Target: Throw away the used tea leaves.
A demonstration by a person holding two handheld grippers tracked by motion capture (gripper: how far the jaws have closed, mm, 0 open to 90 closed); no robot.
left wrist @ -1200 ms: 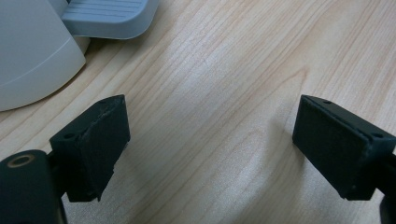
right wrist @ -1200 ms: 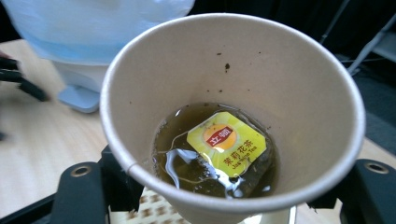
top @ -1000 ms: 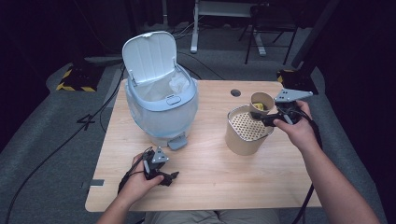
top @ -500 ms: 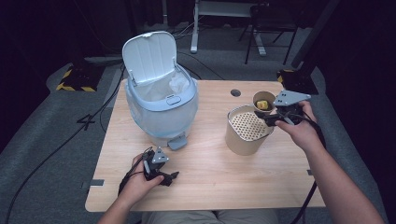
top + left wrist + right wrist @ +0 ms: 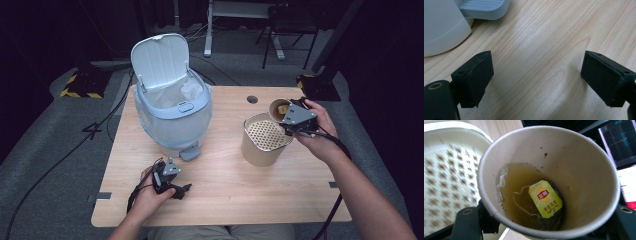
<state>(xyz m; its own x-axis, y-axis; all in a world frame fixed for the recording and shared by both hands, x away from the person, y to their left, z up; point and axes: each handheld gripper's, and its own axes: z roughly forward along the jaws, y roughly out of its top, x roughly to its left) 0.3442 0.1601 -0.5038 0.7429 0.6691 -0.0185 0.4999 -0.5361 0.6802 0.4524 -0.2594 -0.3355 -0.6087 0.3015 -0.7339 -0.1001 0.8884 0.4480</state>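
The right gripper (image 5: 289,116) is clamped on a paper cup (image 5: 549,182), tilted over the perforated strainer (image 5: 264,135). The cup holds amber tea and a yellow-tagged teabag (image 5: 545,198); its base is hidden. The cup now tips further than before. The left gripper (image 5: 536,80) rests on the table (image 5: 235,195), jaws apart.

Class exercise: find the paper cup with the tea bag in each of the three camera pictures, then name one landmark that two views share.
High view: paper cup right of centre, tilted in the right gripper.
Left gripper view: not in it.
Right gripper view: paper cup at centre, tea inside.
Shared landmark: the perforated strainer bin beside the cup.
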